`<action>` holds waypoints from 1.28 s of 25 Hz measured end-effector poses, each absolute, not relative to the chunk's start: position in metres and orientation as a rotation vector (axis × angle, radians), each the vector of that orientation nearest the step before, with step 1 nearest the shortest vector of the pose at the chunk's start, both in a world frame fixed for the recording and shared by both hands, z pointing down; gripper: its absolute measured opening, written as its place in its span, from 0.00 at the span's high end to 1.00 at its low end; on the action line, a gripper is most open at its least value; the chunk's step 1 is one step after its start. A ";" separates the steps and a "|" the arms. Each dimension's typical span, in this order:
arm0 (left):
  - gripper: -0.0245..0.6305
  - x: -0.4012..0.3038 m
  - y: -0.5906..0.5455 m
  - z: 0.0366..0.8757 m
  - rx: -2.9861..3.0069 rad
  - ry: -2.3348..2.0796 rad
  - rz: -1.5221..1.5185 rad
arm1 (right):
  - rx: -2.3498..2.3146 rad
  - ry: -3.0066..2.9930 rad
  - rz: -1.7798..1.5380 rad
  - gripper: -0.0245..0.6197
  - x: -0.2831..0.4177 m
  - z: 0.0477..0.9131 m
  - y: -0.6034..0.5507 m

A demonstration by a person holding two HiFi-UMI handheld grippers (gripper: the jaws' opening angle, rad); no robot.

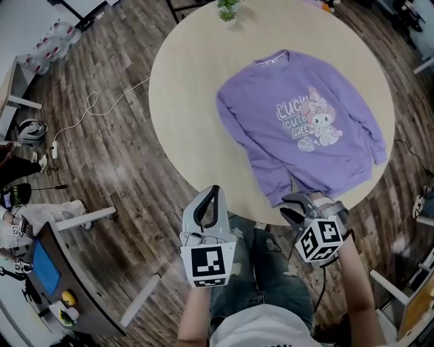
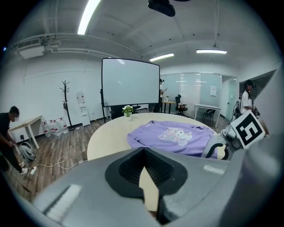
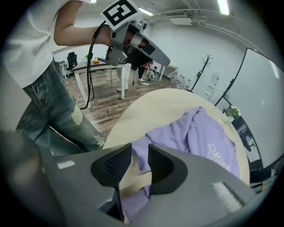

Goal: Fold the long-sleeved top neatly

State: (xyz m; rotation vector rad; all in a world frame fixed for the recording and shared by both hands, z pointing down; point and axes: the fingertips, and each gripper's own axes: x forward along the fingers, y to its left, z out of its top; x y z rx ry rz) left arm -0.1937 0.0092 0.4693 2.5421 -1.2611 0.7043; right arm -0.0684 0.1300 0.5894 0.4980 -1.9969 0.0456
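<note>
A purple long-sleeved top (image 1: 305,125) with a cartoon print lies face up, spread on the round beige table (image 1: 196,81). One sleeve runs down to the table's near edge, where its cuff (image 1: 279,195) lies. My right gripper (image 1: 293,207) hovers just over that cuff, tilted steeply down. In the right gripper view its jaws (image 3: 140,150) stand apart, and purple sleeve fabric (image 3: 171,133) shows through the gap, ungripped. My left gripper (image 1: 213,194) hangs off the table's near edge, left of the sleeve. Its tips (image 2: 143,150) meet with nothing between them, and the top (image 2: 173,135) lies ahead.
A small potted plant (image 1: 228,10) stands at the table's far edge. The person's jeans-clad legs (image 1: 258,271) are right at the near edge. A cable (image 1: 88,108) trails over the wooden floor at left, near a desk (image 1: 47,264). A projection screen (image 2: 130,84) stands beyond the table.
</note>
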 end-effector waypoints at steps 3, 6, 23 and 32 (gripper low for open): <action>0.96 -0.196 0.011 0.474 2.527 -1.259 0.711 | 0.449 -1.972 0.049 0.73 -0.069 0.597 0.130; 0.96 -0.198 0.012 0.477 2.519 -1.255 0.718 | 0.412 -1.950 0.055 0.73 -0.068 0.604 0.130; 0.96 -0.204 0.006 0.483 2.498 -1.254 0.728 | 0.250 -1.899 0.160 0.79 -0.060 0.629 0.130; 0.96 -0.206 0.003 0.486 2.484 -1.253 0.718 | 0.377 -1.936 0.262 0.89 -0.060 0.628 0.123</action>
